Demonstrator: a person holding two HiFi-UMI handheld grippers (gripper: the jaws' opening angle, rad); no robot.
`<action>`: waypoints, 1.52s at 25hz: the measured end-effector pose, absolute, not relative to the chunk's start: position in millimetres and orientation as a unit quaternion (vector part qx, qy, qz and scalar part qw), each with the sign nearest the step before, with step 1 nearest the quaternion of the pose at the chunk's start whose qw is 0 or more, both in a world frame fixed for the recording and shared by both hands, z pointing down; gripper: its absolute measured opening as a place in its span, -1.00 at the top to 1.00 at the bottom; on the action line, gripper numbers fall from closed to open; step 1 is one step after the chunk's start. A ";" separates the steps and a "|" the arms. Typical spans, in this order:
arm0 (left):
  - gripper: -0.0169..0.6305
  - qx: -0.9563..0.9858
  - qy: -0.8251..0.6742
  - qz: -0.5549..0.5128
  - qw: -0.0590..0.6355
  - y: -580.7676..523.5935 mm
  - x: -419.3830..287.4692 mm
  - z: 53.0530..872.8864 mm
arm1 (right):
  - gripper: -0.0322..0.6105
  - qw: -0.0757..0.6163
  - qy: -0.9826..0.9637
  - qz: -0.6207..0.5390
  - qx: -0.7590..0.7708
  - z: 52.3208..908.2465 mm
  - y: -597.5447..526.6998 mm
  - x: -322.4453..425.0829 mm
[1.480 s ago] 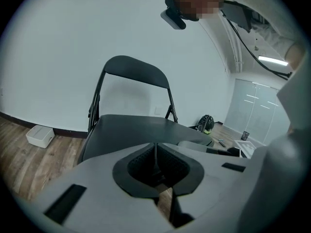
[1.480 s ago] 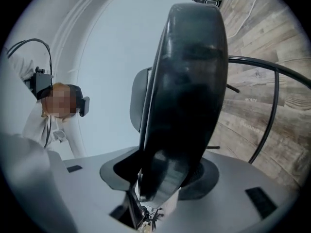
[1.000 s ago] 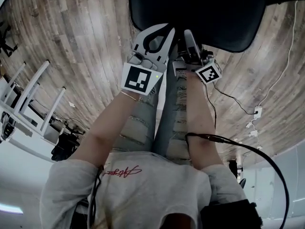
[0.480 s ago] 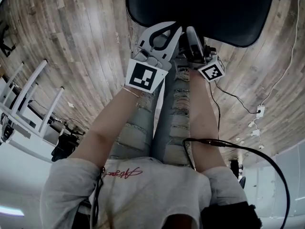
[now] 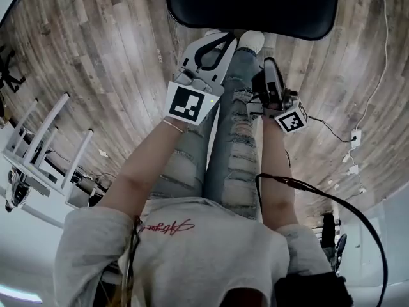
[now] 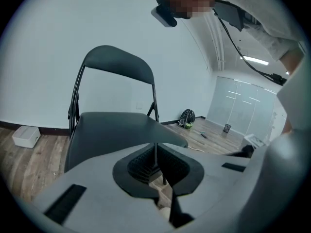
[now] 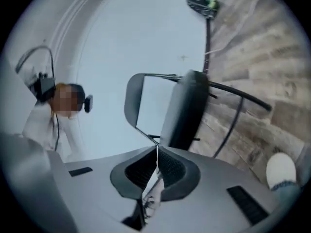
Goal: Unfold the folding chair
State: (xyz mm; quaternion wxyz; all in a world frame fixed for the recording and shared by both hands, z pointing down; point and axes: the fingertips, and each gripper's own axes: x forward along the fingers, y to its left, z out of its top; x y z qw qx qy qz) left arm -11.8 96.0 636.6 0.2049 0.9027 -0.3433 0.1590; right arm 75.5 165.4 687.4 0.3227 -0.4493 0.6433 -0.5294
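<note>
chair: folding chair [image 5: 252, 5] unfolded, upright on wood floor [image 5: 96, 56], at the far side just beyond both grippers | left gripper [image 6: 156, 144]: fingers pressed together, nothing pinched, aimed at the chair's near edge, seemingly clear of it | right gripper [image 7: 157, 149]: right of the left one, fingers just closed, nothing between them

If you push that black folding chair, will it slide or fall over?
The black folding chair would probably slide: its thin metal legs stand on smooth wooden floor. That slim frame looks light, so a push high on the backrest might tip it.
</note>
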 end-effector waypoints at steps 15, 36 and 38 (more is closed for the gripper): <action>0.86 0.874 -0.470 -0.004 0.123 92.1 19.5 378.3 | 0.83 0.022 0.826 -0.053 -0.561 348.3 95.6 84.8; 0.86 0.885 -0.458 -0.057 0.068 162.7 3.5 259.8 | 0.85 0.022 0.838 -0.008 -0.545 245.4 159.2 41.7; 0.86 0.885 -0.456 -0.056 0.067 166.0 3.7 258.7 | 0.85 0.022 0.841 -0.003 -0.541 242.3 161.3 39.2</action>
